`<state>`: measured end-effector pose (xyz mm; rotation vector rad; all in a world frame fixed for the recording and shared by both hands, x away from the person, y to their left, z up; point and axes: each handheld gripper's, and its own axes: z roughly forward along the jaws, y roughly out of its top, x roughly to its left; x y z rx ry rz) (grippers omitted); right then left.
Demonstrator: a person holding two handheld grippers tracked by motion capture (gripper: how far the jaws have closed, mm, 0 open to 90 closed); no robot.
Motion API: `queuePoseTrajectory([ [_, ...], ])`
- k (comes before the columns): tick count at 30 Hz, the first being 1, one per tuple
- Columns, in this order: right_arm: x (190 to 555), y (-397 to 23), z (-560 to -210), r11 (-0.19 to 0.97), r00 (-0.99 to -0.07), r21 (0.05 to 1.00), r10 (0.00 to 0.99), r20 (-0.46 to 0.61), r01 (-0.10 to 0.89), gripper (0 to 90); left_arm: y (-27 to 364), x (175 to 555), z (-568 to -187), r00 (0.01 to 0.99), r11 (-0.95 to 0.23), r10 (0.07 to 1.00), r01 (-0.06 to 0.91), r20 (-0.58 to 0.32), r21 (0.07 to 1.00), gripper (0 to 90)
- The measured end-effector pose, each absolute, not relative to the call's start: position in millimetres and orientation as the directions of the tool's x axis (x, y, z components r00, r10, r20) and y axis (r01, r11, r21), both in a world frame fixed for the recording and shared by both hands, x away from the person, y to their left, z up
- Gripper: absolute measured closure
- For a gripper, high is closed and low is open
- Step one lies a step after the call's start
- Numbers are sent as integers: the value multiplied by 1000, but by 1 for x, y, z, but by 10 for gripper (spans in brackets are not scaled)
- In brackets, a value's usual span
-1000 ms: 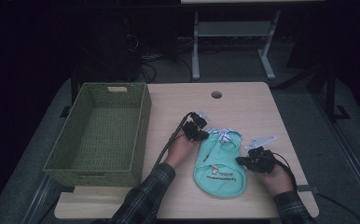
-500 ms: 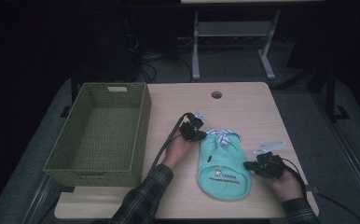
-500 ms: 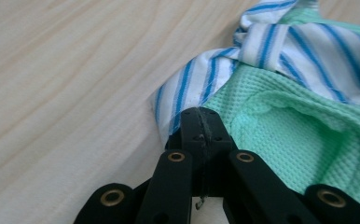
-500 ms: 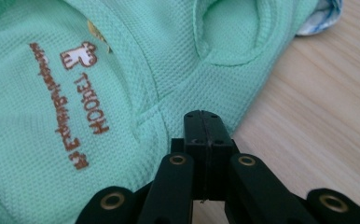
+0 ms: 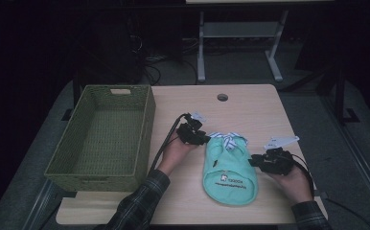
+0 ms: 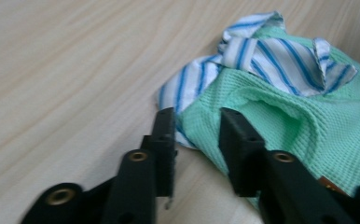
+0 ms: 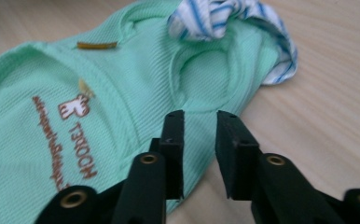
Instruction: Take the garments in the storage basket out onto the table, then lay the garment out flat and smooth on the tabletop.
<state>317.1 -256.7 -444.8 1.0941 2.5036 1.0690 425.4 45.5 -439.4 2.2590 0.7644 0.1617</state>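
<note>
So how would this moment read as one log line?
left hand-held gripper: just opening, off shirt | right hand-held gripper: just opening, off shirt | basket: empty

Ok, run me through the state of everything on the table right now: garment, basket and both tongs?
Green garment: lying flat on the table, striped collar at its far end, held by neither tongs.
Wicker basket: upright, nothing inside.
Left tongs: jaws just opened, apart over the garment's edge near the collar.
Right tongs: jaws just opened, apart over the garment's side edge.
Table: bare at the far end.
</note>
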Motion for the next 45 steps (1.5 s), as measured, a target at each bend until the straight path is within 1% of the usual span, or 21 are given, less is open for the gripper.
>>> queuePoseTrajectory([
  [3,325,-255,-443,457,-702,696,706,94,553,655,48,428,-441,815,-545,567,480,-118,687,570],
  [6,334,-253,-441,454,-703,706,706,87,544,613,48,431,-444,813,-538,569,479,-121,693,544],
  [11,350,-251,-436,439,-699,719,709,90,538,579,48,436,-444,816,-536,566,476,-122,697,511],
  [12,354,-251,-435,438,-698,720,710,90,538,570,46,438,-444,815,-527,564,479,-133,702,507],
  [16,367,-251,-435,420,-687,722,719,105,550,550,46,441,-444,825,-542,552,466,-122,699,483],
  [22,383,-254,-439,395,-661,723,741,114,567,549,46,444,-444,813,-523,568,476,-128,707,469],
  [25,389,-255,-443,383,-652,726,749,118,571,550,46,445,-443,817,-538,565,470,-115,699,465],
  [29,397,-258,-449,332,-636,744,755,159,580,552,42,448,-445,814,-537,569,474,-115,698,460],
  [31,401,-259,-453,328,-635,745,755,163,581,555,40,450,-448,810,-536,575,480,-115,694,460],
  [32,403,-259,-454,320,-627,736,758,179,597,552,38,451,-449,803,-521,582,487,-126,701,461],
  [36,410,-258,-459,317,-629,740,755,182,594,554,34,454,-455,806,-527,577,494,-136,691,460],
  [37,411,-256,-460,317,-627,733,757,187,601,554,33,454,-456,812,-546,570,489,-126,680,460],
  [44,417,-252,-469,325,-625,718,757,193,615,564,30,458,-467,811,-557,571,495,-125,666,462],
  [45,418,-251,-471,336,-629,717,756,181,610,565,30,458,-466,813,-562,570,492,-120,664,462],
])
